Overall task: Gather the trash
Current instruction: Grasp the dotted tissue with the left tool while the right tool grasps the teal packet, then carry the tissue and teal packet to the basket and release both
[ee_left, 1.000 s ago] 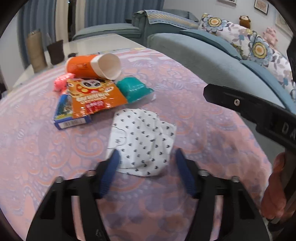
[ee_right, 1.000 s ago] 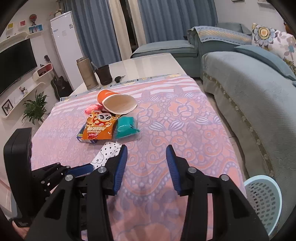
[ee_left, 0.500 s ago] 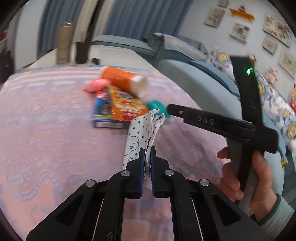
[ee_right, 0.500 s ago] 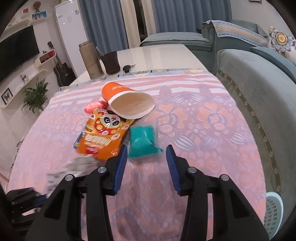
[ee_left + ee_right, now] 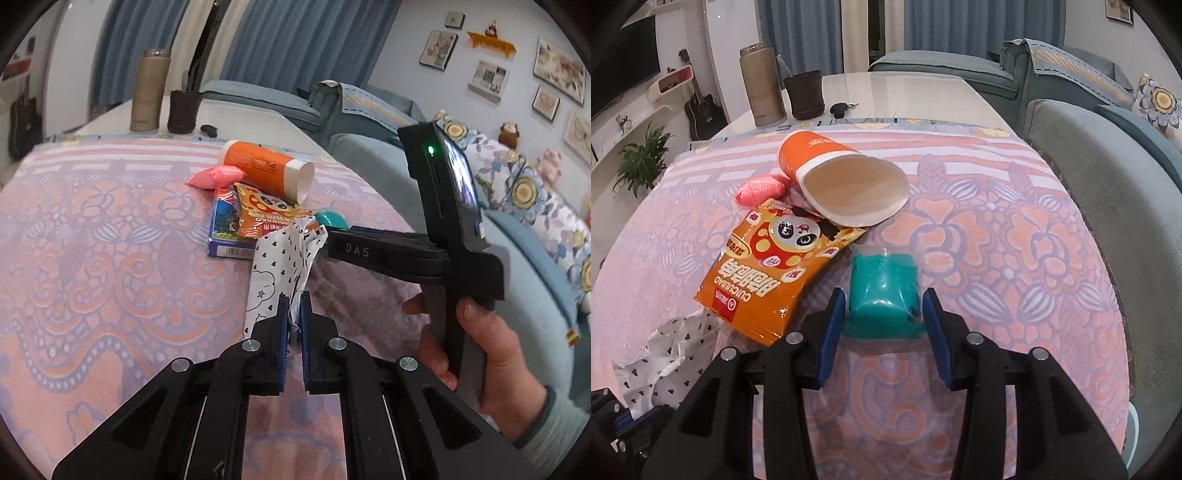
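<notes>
Our left gripper (image 5: pixel 291 317) is pinching the white wrapper (image 5: pixel 284 266), its jaws pressed together on the crumpled lower end so the wrapper stands up above the tablecloth (image 5: pixel 92 258). Our right gripper (image 5: pixel 884 310) is spread, with the teal packet (image 5: pixel 884 291) lying on the cloth between its fingers, close to both pads; we cannot tell whether they touch it. The rest of the trash lies toward the cloth's far edge: the orange bag (image 5: pixel 768 273) just left of the teal packet, the tipped cup (image 5: pixel 846 181) overlapping the bag's far end, the pink bundle (image 5: pixel 759 190) beside the cup, and a blue box (image 5: pixel 223 232) under the bag. A flask (image 5: pixel 761 85) and dark pot (image 5: pixel 805 94) stand on the bare table past the cloth.
</notes>
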Demonstrator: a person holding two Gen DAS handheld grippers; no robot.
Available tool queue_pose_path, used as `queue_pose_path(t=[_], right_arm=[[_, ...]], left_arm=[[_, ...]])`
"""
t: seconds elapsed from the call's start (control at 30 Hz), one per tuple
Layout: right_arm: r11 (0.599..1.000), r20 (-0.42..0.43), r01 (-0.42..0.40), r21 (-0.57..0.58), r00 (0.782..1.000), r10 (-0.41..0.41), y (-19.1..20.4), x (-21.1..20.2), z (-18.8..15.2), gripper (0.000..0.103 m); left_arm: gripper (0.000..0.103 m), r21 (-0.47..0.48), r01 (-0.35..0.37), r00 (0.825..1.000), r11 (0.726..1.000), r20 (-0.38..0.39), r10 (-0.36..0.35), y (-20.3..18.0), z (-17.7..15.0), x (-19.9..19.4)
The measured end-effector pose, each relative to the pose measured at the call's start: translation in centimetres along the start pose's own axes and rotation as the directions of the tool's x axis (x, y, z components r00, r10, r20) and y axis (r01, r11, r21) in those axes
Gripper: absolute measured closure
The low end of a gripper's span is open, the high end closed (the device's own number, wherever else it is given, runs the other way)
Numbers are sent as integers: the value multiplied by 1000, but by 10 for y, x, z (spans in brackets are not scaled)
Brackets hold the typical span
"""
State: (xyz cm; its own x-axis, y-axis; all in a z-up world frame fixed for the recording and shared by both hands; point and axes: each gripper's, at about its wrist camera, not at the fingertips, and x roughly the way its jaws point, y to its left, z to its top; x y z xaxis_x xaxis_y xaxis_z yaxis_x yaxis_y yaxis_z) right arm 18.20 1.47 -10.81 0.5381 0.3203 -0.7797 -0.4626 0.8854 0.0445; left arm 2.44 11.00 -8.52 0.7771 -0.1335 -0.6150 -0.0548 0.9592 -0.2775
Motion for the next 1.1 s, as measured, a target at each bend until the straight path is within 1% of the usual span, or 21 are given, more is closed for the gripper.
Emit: queue_pose_path(t=[0.07, 0.13, 0.33, 0.43, 0.53, 0.67, 0.77, 0.83, 0.97, 1.1], right_arm=[[1000, 20, 14, 2, 1000, -14, 1, -5, -1, 69], [1000, 33, 27, 14, 999, -27, -2, -9, -3, 69], [998, 50, 16, 54, 999, -18, -16, -31, -17, 70], [997, 59, 5, 74, 998, -10, -25, -50, -30, 70], [996, 71, -1, 89, 997, -5, -33, -71, -43, 70], [993, 92, -11, 115, 996, 0, -46, -99, -64, 70], [991, 113, -5, 135, 994, -11, -56, -117, -74, 70], [988, 124, -8, 155, 992, -11, -65, -127, -78, 70], [982, 158, 0, 187, 987, -30, -81, -150, -85, 70], [974, 200, 27, 226, 977, -73, -99, -176, -93, 70]], left_arm=[[99, 45, -20, 1000, 999, 1, 20, -6, -1, 0], [99, 75, -30, 1000, 997, 2, 30, -11, -2, 1], [99, 87, -58, 998, 995, 3, 58, -13, -2, 1], [99, 98, -69, 998, 993, 0, 69, -16, -3, 2], [99, 87, -70, 997, 994, -6, 71, -14, -2, 1], [99, 76, -41, 999, 996, -10, 42, -20, -1, -4], [99, 88, -20, 1000, 996, -4, 20, -30, 2, -11], [99, 88, 6, 1000, 996, 1, -6, -38, 7, -16], [99, 123, 38, 999, 992, 17, -40, -57, 13, -26], [99, 161, 77, 996, 984, 23, -81, -80, 20, -32]])
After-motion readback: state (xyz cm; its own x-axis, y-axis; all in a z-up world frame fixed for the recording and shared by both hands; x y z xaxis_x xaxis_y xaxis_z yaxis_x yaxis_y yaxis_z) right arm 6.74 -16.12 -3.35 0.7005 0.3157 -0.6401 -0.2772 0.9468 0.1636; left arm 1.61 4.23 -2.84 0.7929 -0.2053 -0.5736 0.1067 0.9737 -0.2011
